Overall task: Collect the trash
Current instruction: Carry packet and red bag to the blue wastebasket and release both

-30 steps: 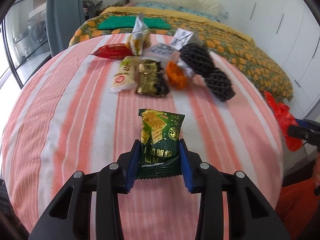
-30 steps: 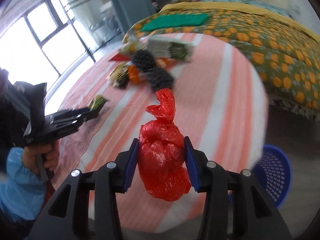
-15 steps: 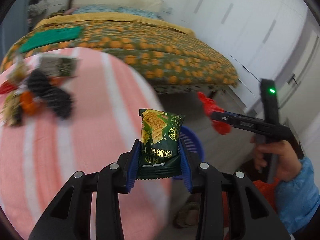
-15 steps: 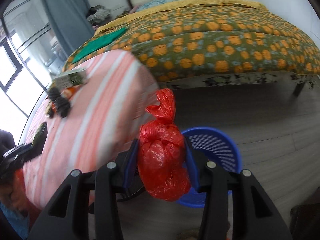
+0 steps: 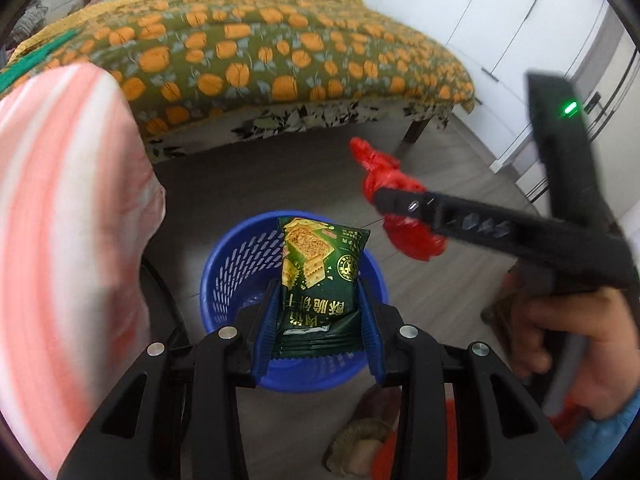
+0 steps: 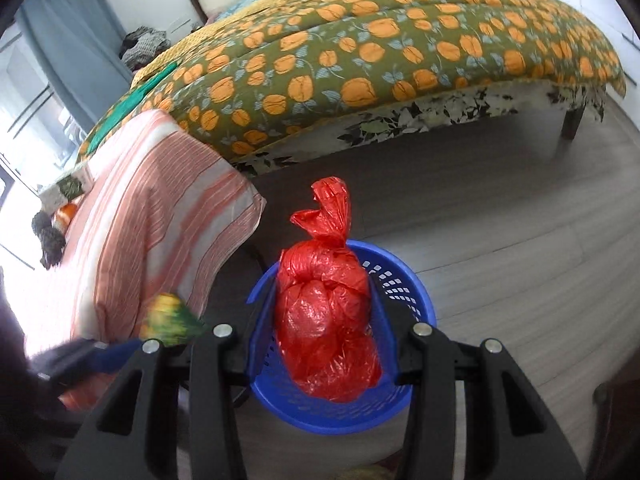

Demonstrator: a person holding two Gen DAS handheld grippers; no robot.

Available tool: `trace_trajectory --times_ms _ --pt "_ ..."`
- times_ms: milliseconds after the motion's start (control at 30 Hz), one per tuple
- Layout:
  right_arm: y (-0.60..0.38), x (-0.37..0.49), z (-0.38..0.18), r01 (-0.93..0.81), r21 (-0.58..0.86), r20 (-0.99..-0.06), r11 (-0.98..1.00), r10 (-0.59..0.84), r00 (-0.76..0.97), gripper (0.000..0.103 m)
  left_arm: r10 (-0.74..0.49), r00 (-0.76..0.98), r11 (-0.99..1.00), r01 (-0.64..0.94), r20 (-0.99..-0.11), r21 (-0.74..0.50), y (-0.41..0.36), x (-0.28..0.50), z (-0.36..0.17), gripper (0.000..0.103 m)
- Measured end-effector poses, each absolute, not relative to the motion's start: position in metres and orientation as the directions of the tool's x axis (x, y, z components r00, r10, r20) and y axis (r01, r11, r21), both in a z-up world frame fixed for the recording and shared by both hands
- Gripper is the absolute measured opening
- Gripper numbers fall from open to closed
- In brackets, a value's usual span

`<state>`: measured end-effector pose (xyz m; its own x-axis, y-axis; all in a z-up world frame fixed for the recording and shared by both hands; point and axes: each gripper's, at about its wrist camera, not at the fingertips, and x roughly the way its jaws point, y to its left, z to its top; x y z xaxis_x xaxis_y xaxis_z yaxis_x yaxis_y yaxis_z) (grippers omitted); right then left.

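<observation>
My left gripper pinches the green cracker packet by its lower end, long axis pointing away from me, with the blue basket directly beneath. My right gripper clamps the knotted red bag, seemingly over the basket's near rim. Of the 2, the left looks better centred.

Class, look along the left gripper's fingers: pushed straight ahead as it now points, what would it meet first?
Most likely the blue basket on the floor: it sits directly beyond the left gripper and its green biscuit packet, though depth is uncertain.
</observation>
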<state>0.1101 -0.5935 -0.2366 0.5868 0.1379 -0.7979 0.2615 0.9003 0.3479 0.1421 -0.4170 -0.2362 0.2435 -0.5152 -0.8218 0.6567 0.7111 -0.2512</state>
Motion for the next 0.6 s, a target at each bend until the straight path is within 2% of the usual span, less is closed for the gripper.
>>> trace_trajectory --times_ms 200,233,267,300,333,600 --pt "-0.606 0.115 -0.244 0.278 0.397 -0.792 0.875 0.173 0.585 0.045 -0.48 0.242 0.73 0.642 -0.843 -0.232 -0.435 0.157 -0.271 0.039" --pt "-0.608 0.116 -0.245 0.279 0.404 -0.791 0.871 0.179 0.585 0.046 -0.475 0.244 0.732 0.643 -0.846 -0.226 -0.438 0.159 -0.276 0.044" --pt "-0.61 0.116 -0.247 0.282 0.414 -0.789 0.865 0.186 0.585 0.056 -0.463 0.254 0.74 0.639 -0.849 -0.212 -0.44 0.162 -0.28 0.053" --pt "-0.611 0.117 -0.248 0.288 0.423 -0.787 0.859 0.19 0.587 0.071 -0.453 0.267 0.748 0.632 -0.851 -0.2 -0.442 0.165 -0.284 0.057" --pt "-0.613 0.116 -0.249 0.298 0.433 -0.783 0.851 0.191 0.591 0.073 -0.449 0.273 0.755 0.625 -0.851 -0.198 -0.442 0.166 -0.287 0.061" --pt "-0.625 0.106 -0.225 0.335 0.432 -0.752 0.837 0.129 0.646 0.074 -0.495 0.267 0.753 0.607 -0.827 -0.254 -0.425 0.159 -0.267 0.067"
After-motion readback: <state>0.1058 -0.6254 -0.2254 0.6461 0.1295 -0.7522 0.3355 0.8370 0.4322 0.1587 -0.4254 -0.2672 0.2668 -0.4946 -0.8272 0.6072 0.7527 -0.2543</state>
